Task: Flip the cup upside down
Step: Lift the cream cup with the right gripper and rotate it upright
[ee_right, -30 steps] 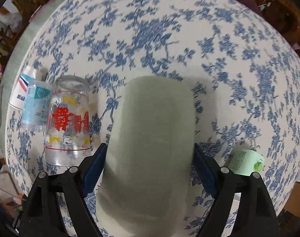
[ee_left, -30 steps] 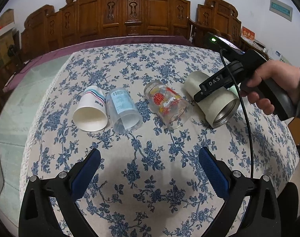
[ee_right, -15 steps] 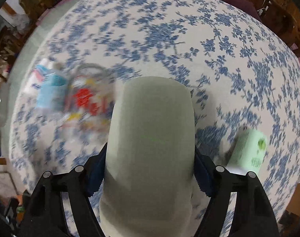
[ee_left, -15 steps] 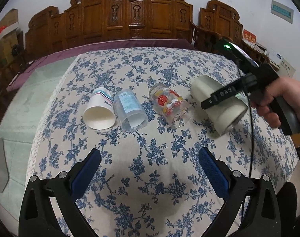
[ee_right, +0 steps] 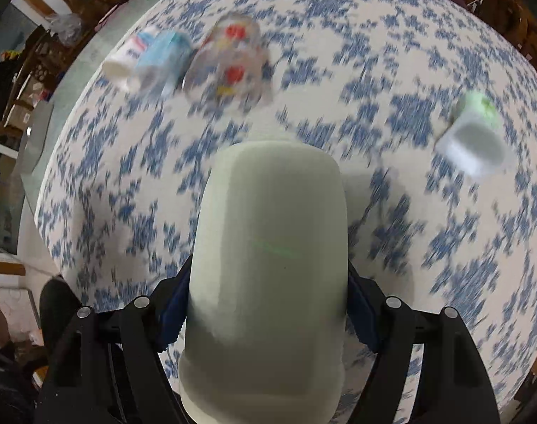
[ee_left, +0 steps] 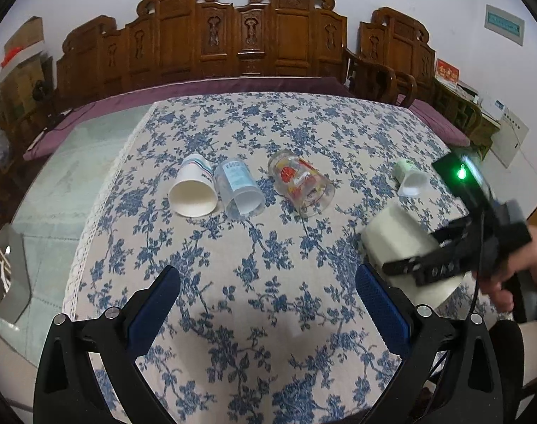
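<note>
My right gripper (ee_right: pixel 268 314) is shut on a pale grey-green cup (ee_right: pixel 268 268) and holds it off the table, its closed base pointing away from the camera. In the left wrist view the same cup (ee_left: pixel 399 243) hangs at the right, above the cloth, in the right gripper (ee_left: pixel 424 265). My left gripper (ee_left: pixel 266 304) is open and empty above the near part of the table. A white paper cup (ee_left: pixel 192 190), a clear plastic cup (ee_left: pixel 238 194) and a printed glass (ee_left: pixel 300 183) lie on their sides in a row mid-table.
A small green and white cup (ee_left: pixel 409 176) lies on its side at the right; it also shows in the right wrist view (ee_right: pixel 475 137). The table has a blue floral cloth (ee_left: pixel 261 254). Carved wooden chairs (ee_left: pixel 247 35) stand behind it. A metal tray (ee_left: pixel 7 275) sits at the left.
My right gripper has lifted the grey-green cup off the table and carried it nearer and to the right, away from the row. The left gripper has drawn back a little and stays open.
</note>
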The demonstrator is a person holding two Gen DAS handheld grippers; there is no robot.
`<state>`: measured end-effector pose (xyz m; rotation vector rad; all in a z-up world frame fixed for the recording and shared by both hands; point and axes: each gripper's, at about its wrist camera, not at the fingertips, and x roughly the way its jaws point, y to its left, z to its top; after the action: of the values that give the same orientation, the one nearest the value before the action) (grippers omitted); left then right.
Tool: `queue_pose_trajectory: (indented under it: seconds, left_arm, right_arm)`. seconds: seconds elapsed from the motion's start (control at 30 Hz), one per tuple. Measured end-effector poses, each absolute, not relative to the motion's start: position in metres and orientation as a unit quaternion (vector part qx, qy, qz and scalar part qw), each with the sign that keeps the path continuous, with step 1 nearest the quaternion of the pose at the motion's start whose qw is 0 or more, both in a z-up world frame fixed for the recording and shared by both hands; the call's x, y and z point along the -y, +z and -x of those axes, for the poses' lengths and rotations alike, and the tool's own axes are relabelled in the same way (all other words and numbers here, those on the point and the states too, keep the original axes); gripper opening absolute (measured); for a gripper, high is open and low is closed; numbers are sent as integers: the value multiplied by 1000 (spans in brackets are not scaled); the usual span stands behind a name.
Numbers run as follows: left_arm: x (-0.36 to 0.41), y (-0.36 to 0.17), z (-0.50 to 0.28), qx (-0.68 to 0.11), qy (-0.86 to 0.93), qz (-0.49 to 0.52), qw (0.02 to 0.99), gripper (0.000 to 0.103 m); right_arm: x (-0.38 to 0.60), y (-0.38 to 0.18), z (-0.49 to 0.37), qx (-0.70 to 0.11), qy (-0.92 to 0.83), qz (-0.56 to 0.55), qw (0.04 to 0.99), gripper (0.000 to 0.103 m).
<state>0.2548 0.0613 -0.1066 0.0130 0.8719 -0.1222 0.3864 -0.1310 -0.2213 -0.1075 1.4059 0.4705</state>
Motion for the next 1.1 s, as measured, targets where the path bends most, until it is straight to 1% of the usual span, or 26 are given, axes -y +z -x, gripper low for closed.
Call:
queue_pose_trajectory:
  seconds: [0.13,0.23,0.43,0.5,0.57,0.6,0.8,1.1]
  left_arm:
    - [-59,-106,-249,-428,-57,-6,902,96]
    - [-56,-103,-247,-432,-54,-7,900,96]
    - [-40,-94,-250,-442,-55,-5,895,96]
    - [-31,-92,-253,-447,-56,-5,893,96]
    - [-22,-92,-257,-453,-60,-3,889,96]
    - [-14,-93,-260,-458,-64,-2,887,96]
    - [28,-109,-280,-491,-81,3,868,96]
    - [65,-148,-317,-548,-78,24,832,96]
  right_arm:
    - [131,-231,-379,-633,213,39,743,79]
    - [129,-228,-376,-623,213,47,751,79]
    - [153,-194,-357,-566,231,6,791,81]
    - [169,-178,-342,-536,230,-6,812,83]
    - [185,-166,-330,-515,229,-19,826,90]
    - [195,-159,-323,-503,227,-26,834,91]
    - [243,-138,-283,-446,188,-25,875,100]
    - [278,-141,-251,-417,180,-21,890,100]
